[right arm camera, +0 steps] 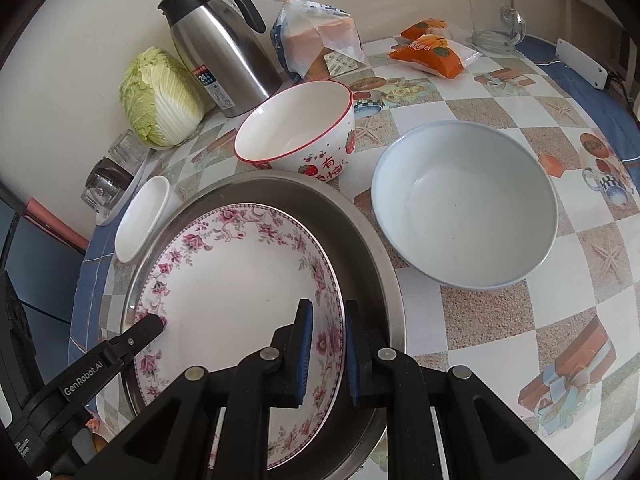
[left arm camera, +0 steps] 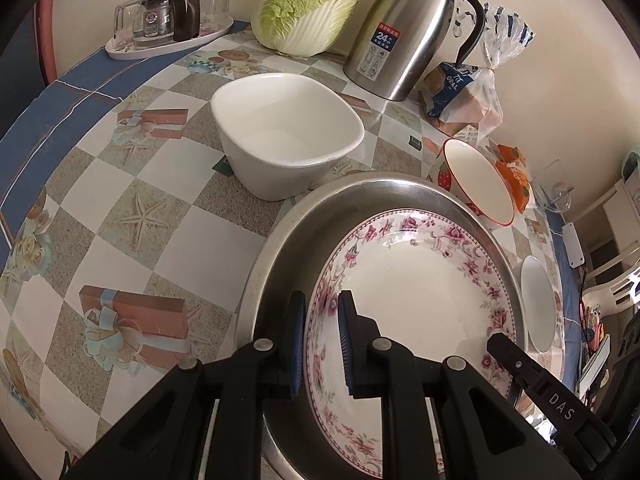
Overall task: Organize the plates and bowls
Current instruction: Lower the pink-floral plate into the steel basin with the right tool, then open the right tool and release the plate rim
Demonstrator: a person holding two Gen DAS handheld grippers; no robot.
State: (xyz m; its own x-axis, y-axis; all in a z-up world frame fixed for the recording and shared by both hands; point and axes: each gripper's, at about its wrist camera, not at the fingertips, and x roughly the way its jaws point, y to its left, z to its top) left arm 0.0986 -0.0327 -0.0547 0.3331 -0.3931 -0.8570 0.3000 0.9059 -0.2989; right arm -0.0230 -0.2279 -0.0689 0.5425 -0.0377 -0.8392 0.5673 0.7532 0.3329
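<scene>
Now | flowered plate (right arm camera: 240, 280) is lain inside the steel tray (right arm camera: 360, 232) | its rim is straddled on opposite sides by left gripper (left arm camera: 322, 344) and right gripper (right arm camera: 326, 350), jaws slightly parted, not clamped | strawberry bowl (right arm camera: 296, 132), white bowl (right arm camera: 464, 204), square bowl (left arm camera: 286, 132) are stood just beyond the tray

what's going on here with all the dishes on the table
A person is sorting dishes with two handheld tools. Both the left tool and the right tool straddle opposite rims of the floral plate, which sits inside a round metal tray. Whether either tool is pinching the rim is unclear. Beside the tray on the checkered tablecloth stand a strawberry bowl, a large pale bowl and a white square bowl, all untouched.
</scene>
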